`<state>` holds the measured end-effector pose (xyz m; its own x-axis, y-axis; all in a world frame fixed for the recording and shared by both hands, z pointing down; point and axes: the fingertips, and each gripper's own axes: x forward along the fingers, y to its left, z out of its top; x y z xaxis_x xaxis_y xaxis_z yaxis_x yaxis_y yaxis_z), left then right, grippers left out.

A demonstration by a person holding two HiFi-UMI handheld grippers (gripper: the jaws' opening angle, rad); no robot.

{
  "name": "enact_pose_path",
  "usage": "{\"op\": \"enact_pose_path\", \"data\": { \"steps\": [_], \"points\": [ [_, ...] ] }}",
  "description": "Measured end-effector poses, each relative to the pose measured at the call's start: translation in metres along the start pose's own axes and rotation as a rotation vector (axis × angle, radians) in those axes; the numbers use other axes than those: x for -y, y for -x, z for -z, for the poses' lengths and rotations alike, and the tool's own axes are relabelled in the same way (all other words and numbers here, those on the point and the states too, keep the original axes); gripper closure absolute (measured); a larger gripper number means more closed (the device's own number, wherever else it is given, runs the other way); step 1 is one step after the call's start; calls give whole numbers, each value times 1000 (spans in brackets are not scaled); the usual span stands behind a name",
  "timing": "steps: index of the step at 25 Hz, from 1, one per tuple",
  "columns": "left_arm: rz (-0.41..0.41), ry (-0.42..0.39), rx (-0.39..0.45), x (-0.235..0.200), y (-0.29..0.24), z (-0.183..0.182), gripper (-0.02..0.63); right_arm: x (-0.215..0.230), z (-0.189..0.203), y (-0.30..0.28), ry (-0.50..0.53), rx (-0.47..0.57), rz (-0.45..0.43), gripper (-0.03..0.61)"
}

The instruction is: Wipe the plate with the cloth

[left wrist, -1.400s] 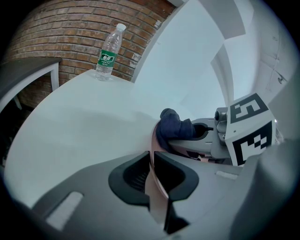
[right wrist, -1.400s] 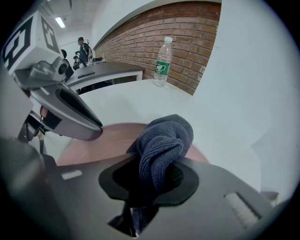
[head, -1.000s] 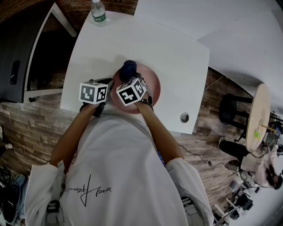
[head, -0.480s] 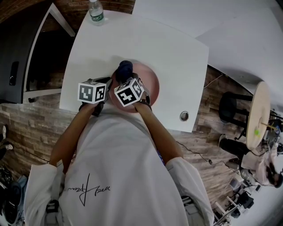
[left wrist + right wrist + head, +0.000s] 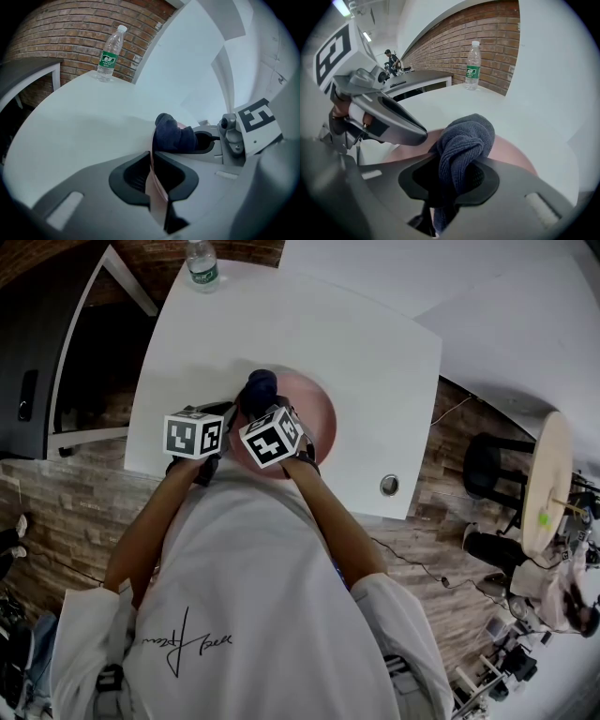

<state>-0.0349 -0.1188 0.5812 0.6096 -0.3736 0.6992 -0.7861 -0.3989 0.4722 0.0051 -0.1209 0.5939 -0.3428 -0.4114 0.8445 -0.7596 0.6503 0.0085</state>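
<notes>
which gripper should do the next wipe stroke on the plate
Right. The right gripper is shut on the dark blue cloth, bunched over the pink plate, so it can likely sweep straight away. The left gripper is clamped on the plate's rim, steadying it.

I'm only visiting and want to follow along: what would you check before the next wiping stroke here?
1. Left claw shut on the pink plate at its rim: ok.
2. Right claw shut on the dark blue cloth: ok.
3. Cloth over the plate: ok.
4. Cloth pressing on the plate's surface: cannot tell.
5. Water bottle well away from the plate: ok.
</notes>
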Motion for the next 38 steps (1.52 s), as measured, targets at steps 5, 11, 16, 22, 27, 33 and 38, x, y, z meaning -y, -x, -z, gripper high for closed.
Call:
{"op": "enact_pose_path", "data": {
  "steps": [5,11,16,22,27,33,38],
  "points": [
    [0,1,2,0,0,1,571,-6,1,1,-5,3,-18,472],
    [2,7,5,1,0,-1,574,-9,2,4,-15,3,-35,471],
    [4,6,4,2,0,-1,575,-13,4,6,-18,1,-51,471],
    [6,10,4,2,0,1,575,-21,7,7,-14,1,-67,471],
    [8,12,4,2,0,0,577,-26,7,8,-8,-2,-87,471],
    [9,14,5,2,0,0,577,-31,9,11,-11,-6,-123,471],
    [10,16,4,2,0,0,577,-35,10,13,-32,-9,-162,471]
  ]
}}
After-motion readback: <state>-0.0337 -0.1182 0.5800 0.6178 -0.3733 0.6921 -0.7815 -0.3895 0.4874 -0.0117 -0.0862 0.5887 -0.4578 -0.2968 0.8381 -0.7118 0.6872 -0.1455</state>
